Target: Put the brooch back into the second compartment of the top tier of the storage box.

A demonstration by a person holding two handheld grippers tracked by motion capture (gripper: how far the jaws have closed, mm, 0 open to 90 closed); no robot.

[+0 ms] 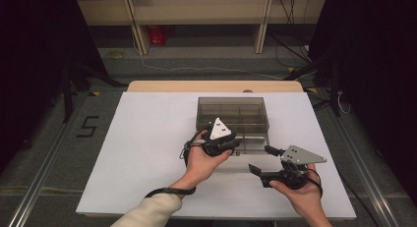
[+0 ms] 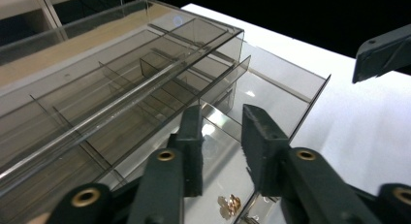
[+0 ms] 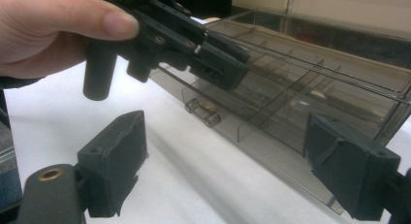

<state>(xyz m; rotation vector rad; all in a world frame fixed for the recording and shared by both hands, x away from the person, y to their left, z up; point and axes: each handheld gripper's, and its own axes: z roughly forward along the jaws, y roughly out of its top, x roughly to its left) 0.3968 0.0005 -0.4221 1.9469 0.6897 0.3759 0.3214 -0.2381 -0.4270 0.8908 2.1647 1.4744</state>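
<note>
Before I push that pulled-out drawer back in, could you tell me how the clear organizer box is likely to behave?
The clear organizer box looks like thin, rigid plastic, so probably light; it may slide on the smooth white table unless braced. The drawer stands partly out and could jam if pushed off-centre. The small gold pieces in it would likely skid around.

Your left gripper [image 1: 235, 144] sits at the near edge of the clear drawer box [image 1: 232, 111], its grey three-cornered plate over the box's front left part. From this height you cannot tell how its jaws stand. Your right gripper [image 1: 259, 160] hovers just beside the box's near right corner, jaws spread wide with nothing between them, pointing left. The box stands on the white table top [image 1: 147, 138], toward its far middle, with its drawer [image 1: 253, 143] pulled out toward you.
</note>
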